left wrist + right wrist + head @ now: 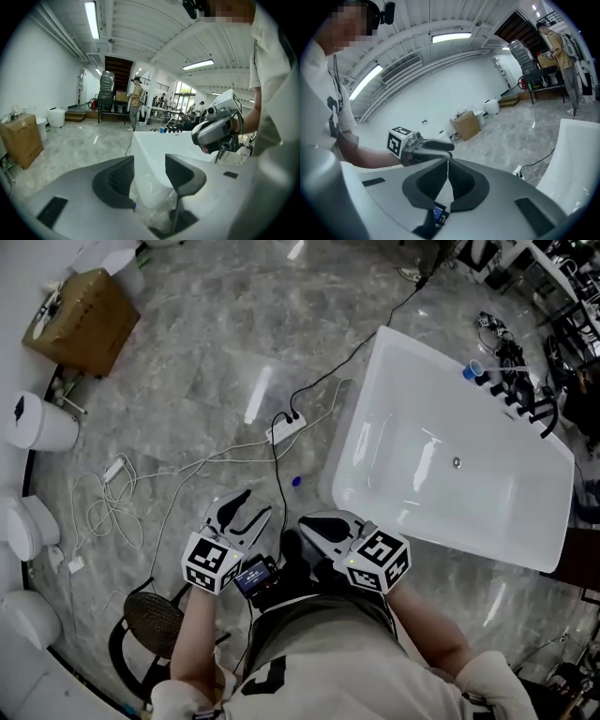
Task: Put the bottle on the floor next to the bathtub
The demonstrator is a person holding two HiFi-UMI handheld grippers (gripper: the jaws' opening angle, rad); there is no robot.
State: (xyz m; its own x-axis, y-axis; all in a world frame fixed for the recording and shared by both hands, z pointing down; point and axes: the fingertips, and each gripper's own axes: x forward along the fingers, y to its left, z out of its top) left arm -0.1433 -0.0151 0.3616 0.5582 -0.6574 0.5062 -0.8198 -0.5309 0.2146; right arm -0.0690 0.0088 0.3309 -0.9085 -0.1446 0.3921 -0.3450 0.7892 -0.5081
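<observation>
The white bathtub (525, 521) fills the right of the head view and also shows in the left gripper view (154, 145). On the marble floor by its near left corner is a small blue-topped thing (296, 482), seemingly the bottle from above; only its blue top shows. My left gripper (255, 507) hangs above the floor just short of it, open, with nothing between its jaws (150, 161). Beside it, my right gripper (305, 521) is shut with its pads together and holds nothing (448, 161). Each gripper shows in the other's view: the right one (218, 129) and the left one (426, 147).
A white power strip (286, 430) and its black cable lie on the floor left of the tub, with loose white cords (112, 507) further left. A cardboard box (82, 320) sits at top left. A blue cup (472, 371) and black taps stand on the tub's far rim. A black stool (155, 620) is at my left.
</observation>
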